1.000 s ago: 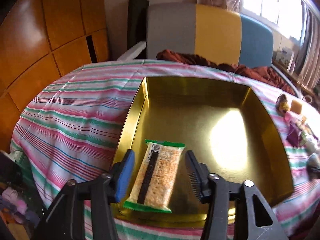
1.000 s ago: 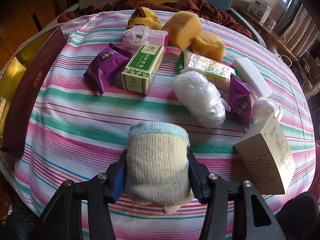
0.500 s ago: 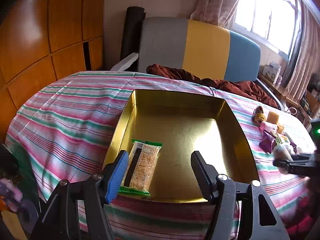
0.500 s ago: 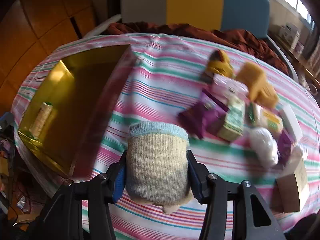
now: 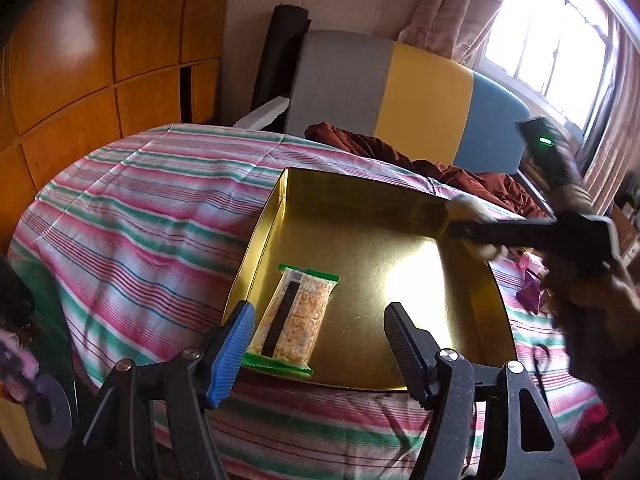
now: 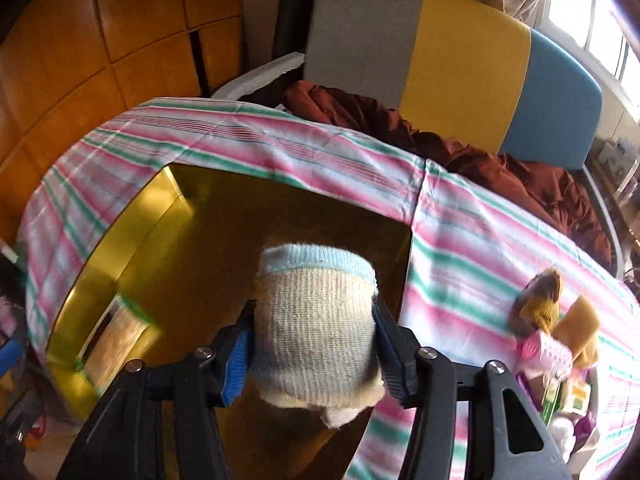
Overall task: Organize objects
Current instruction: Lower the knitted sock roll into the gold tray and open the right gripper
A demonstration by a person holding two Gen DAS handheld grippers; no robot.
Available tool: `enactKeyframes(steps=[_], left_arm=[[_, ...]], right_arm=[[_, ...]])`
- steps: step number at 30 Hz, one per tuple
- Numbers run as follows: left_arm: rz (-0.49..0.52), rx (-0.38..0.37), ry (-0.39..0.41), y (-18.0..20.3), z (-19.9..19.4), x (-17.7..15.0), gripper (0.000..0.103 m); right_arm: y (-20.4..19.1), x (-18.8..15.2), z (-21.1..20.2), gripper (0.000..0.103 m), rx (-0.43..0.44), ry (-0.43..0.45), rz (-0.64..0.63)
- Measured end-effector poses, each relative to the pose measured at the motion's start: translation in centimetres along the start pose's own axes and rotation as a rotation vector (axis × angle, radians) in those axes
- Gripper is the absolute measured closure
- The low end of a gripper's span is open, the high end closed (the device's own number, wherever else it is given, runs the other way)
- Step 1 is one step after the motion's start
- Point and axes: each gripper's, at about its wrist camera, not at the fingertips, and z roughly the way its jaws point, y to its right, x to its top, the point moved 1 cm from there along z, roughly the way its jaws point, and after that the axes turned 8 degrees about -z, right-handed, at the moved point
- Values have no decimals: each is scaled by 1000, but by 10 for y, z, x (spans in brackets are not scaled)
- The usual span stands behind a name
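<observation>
A gold tray (image 5: 360,208) lies on the striped tablecloth (image 5: 140,208), with a cracker packet (image 5: 298,318) flat at its near left. My left gripper (image 5: 318,320) hovers over the tray's near edge, its jaws opening and empty, the packet below them. My right gripper (image 6: 314,320) hangs over the tray (image 6: 120,240) with a rolled cream sock with a blue cuff (image 6: 316,320) between its pads. Its jaws are opening, but the pads still touch the sock. In the left wrist view the right gripper (image 5: 460,230) shows blurred at the tray's right wall, held by a hand (image 5: 592,292).
Loose items lie on the cloth to the right: a yellow knit piece (image 6: 540,300), a pink clip (image 6: 548,352) and purple packets (image 5: 528,292). Behind the table are a grey, yellow and blue chair back (image 5: 420,96) and a crumpled brown cloth (image 6: 500,172). A wooden wall (image 5: 80,60) stands on the left.
My right gripper swung left with the sock, from over the pile of items to over the gold tray. My left gripper drew back and up from the cracker packet, jaws wider.
</observation>
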Motion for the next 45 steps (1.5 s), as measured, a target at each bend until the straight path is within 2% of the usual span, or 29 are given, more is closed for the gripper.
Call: enactKeyframes(steps=[1, 3, 4, 11, 25, 45], left_arm=[[-3, 1, 1, -1, -1, 0, 32], [-5, 5, 4, -3, -2, -1, 31], [-6, 5, 5, -3, -2, -1, 31], [-7, 2, -1, 1, -1, -2, 31], [42, -11, 1, 23, -10, -9, 23], [161, -41, -24, 72, -11, -21, 22]], right_arm=[[1, 4, 3, 33, -13, -6, 3], [4, 7, 3, 23, -24, 1, 10], [4, 6, 1, 22, -25, 10, 12], [-1, -21, -22, 21, -20, 54, -4], [0, -83, -69, 20, -32, 121, 2], [45, -136, -80, 19, -78, 85, 105]])
